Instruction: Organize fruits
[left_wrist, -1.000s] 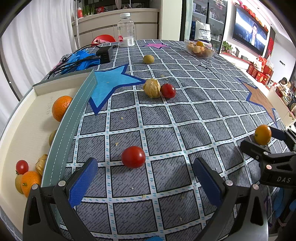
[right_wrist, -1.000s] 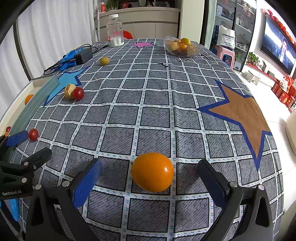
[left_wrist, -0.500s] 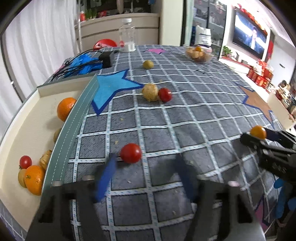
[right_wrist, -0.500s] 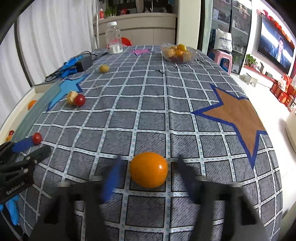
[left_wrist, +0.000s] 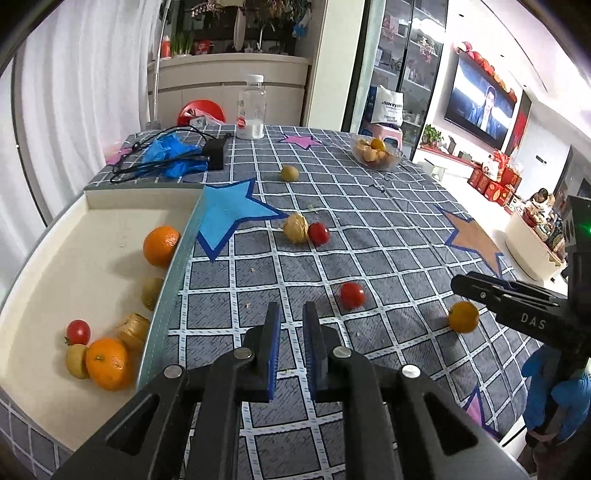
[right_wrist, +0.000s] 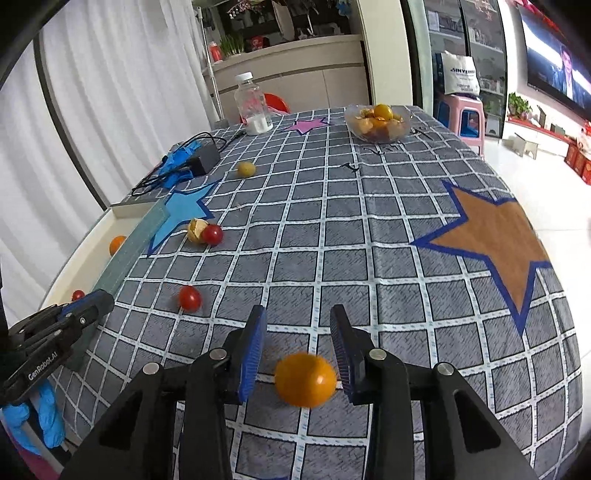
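Observation:
My left gripper (left_wrist: 290, 314) is nearly shut and empty, raised above the cloth. A red cherry tomato (left_wrist: 352, 294) lies ahead to its right. My right gripper (right_wrist: 297, 325) is partly open around an orange tomato (right_wrist: 306, 379), whose right side is at the right pad; it rests on the cloth. The white tray (left_wrist: 55, 280) at left holds oranges, kiwis, a cherry tomato and a husk fruit. A husk fruit (left_wrist: 295, 228) with a cherry tomato (left_wrist: 318, 233) and a kiwi (left_wrist: 289, 172) lie farther on the table.
A glass bowl of fruit (left_wrist: 376, 155), a water bottle (left_wrist: 251, 107), a black charger (left_wrist: 215, 154) with cables and blue gloves stand at the far end. The table edge runs close on the right (right_wrist: 569, 332).
Both grippers have closed from wide open: the left almost fully, the right partway around the orange tomato. Both have lifted and pulled back, and the red tomato now lies right of the left gripper.

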